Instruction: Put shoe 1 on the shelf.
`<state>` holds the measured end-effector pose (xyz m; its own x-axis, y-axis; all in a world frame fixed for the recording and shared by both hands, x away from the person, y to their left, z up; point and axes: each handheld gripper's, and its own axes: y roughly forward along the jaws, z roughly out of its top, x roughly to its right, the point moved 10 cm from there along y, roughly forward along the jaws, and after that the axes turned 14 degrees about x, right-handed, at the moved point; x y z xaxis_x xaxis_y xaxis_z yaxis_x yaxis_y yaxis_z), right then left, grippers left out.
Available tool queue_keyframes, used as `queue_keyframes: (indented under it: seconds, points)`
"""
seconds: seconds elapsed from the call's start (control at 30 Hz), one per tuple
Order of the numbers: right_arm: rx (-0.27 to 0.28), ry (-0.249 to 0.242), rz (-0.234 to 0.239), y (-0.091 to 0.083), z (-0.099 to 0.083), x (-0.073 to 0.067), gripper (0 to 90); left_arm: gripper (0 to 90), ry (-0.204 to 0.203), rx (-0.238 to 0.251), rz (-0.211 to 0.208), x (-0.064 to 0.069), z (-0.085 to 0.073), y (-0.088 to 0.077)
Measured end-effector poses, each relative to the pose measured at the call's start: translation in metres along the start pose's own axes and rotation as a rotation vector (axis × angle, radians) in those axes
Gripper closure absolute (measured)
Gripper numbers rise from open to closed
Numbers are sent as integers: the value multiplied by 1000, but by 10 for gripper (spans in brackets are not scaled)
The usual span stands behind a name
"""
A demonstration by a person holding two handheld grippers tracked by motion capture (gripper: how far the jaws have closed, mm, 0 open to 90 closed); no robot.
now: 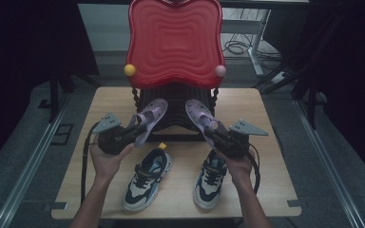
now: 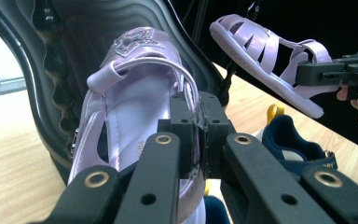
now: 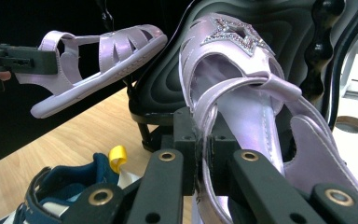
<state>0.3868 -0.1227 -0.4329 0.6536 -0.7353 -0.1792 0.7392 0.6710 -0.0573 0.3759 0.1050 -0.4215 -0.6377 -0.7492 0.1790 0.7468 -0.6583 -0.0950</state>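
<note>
Sandals: left sandal, right sandal, lifted before red chair.
Handling: light, flexible straps.
Hold: left gripper and right gripper each pinching a side strap.

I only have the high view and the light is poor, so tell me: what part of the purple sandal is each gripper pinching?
Observer: The left gripper is shut on the side strap of the left sandal, near the heel.
Operator: And the other?
Observer: The right gripper is shut on the side edge of the right sandal.
Operator: Any decoration on them?
Observer: Each toe carries a glittery star.
Operator: What is that yellow bit by the sneaker?
Observer: A yellow pull loop on the sneaker heel.
</note>
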Motion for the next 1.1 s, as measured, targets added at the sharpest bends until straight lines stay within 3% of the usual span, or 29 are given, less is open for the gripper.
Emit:
queue_keyframes:
  seconds: [0.5, 1.1]
  points:
    - [2, -3, -44, 24, -1, 7, 854, 863, -5, 18, 20, -6, -2, 22]
    - [28, -13, -79, 57, 6, 6, 853, 861, 33, 54, 33, -10, 9, 48]
